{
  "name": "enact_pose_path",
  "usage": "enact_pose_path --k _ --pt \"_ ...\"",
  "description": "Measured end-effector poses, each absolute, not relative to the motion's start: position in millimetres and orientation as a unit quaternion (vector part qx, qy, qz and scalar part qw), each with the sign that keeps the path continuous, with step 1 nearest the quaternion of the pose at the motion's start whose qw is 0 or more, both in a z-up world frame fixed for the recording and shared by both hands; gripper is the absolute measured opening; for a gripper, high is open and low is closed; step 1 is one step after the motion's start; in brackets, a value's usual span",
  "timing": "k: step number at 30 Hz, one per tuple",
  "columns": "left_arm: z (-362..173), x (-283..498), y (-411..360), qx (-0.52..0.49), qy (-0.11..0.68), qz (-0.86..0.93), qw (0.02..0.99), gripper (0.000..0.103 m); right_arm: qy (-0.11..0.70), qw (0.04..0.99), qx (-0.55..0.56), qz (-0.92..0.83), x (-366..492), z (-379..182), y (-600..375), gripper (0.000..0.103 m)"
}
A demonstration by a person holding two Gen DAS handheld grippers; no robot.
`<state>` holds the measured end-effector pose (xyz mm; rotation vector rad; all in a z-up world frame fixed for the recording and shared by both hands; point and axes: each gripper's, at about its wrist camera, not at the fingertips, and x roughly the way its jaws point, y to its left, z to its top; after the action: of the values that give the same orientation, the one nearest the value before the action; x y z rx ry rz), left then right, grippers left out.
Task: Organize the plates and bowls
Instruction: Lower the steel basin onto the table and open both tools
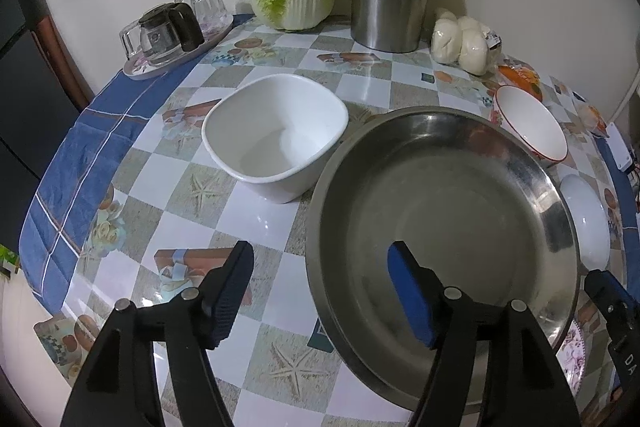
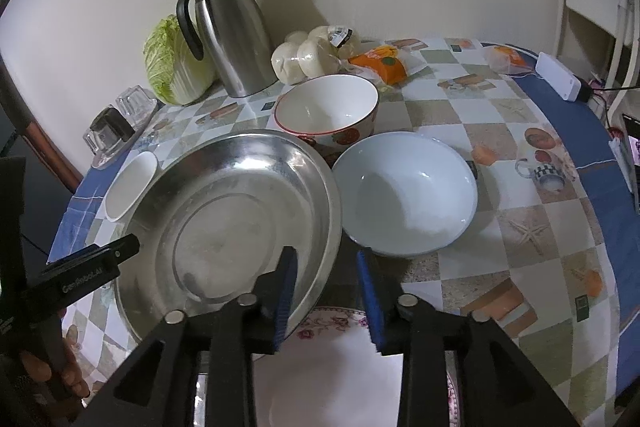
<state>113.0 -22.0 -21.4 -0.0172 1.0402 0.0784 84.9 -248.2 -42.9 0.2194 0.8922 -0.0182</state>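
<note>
Steel pan [image 2: 228,227] is sitting mid-table on a floral plate [image 2: 332,323], looking light, stiff and slick, so I'm guessing its thin rim is where to grab, with the right gripper [image 2: 328,301] straddling that rim, jaws apart, and the left gripper [image 1: 324,299] gaping wider.

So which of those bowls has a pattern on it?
The round bowl with the red rim, orange motifs on its outside, nearest the steel jug. The square bowl and pale bowl are plain.
</note>
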Motion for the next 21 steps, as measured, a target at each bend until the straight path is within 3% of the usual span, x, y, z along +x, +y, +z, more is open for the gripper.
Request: enact_pose_path --k 2,4,6,9,16,18,21 --pt "-22.6 112.8 -21.2 -0.009 0.499 0.04 0.866 0.072 0.432 0.896 0.105 -0.011 85.3 -43.8 -248.3 0.037" --pt "-23.8 112.5 -20.8 -0.006 0.5 0.043 0.865 0.077 0.433 0.896 0.102 -0.015 85.7 -44.9 -248.5 0.056" --pt "-24.7 112.0 -20.6 -0.003 0.497 0.048 0.866 0.092 0.43 0.897 0.1 -0.016 85.4 -45.0 -249.2 0.061" --pt "-24.2 110.9 -19.2 -0.001 0.489 0.057 0.87 0.093 0.422 0.901 0.097 -0.021 85.0 -43.5 -248.8 0.077" --pt "-26.0 111.0 -11.5 -0.012 0.489 0.08 0.869 0.095 0.41 0.907 0.098 -0.024 84.0 -42.2 -250.8 0.097" --pt "-26.6 110.6 -10.0 -0.014 0.489 0.085 0.868 0.095 0.408 0.907 0.101 -0.027 83.4 -41.5 -252.7 0.103" --pt "-26.5 110.3 -8.2 -0.018 0.487 0.088 0.869 0.095 0.405 0.908 0.104 -0.03 83.2 -40.9 -254.7 0.103"
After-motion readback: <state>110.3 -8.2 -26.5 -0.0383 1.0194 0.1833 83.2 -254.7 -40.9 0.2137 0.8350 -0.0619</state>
